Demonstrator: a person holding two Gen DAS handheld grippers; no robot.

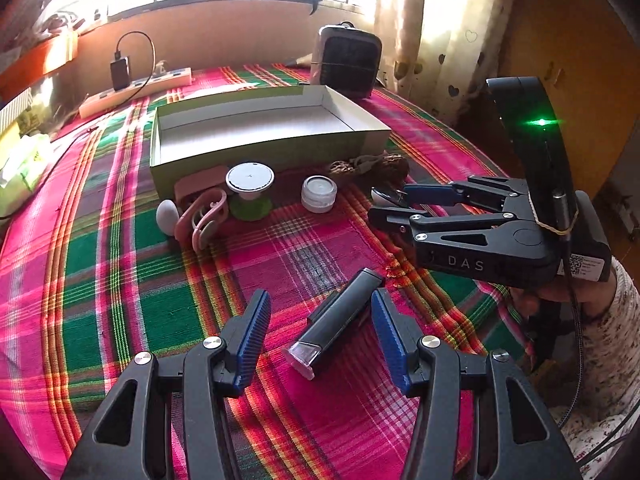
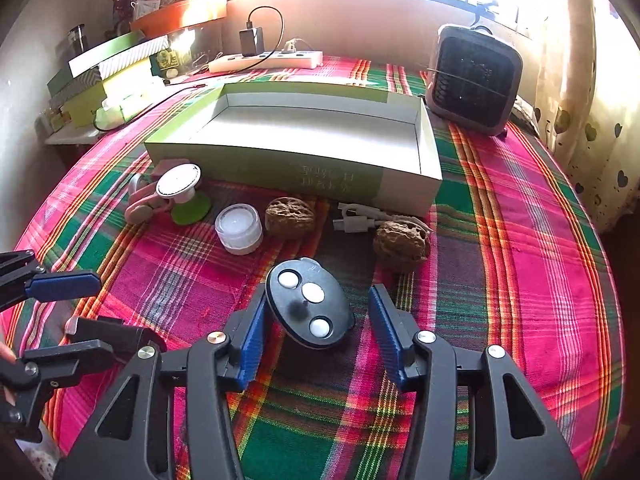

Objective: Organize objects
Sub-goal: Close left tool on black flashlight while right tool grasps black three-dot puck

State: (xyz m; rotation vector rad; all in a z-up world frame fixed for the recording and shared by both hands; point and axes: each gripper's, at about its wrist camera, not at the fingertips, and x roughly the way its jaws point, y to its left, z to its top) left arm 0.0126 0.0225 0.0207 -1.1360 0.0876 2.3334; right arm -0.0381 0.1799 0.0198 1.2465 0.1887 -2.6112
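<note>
My left gripper is open low over the plaid cloth, its blue pads on either side of a dark oblong device with a clear end; neither pad touches it. In the right wrist view, my right gripper stands open around a black oval remote with three white buttons. The left pad is against the remote's edge and a gap shows at the right pad. The open green-and-white box lies behind with nothing inside. From the left wrist view, the right gripper is at the right, held by a hand.
In front of the box lie a white jar, two walnuts, a grey cable, a white disc on a green base, a pink clip and a white egg. A heater and power strip sit behind.
</note>
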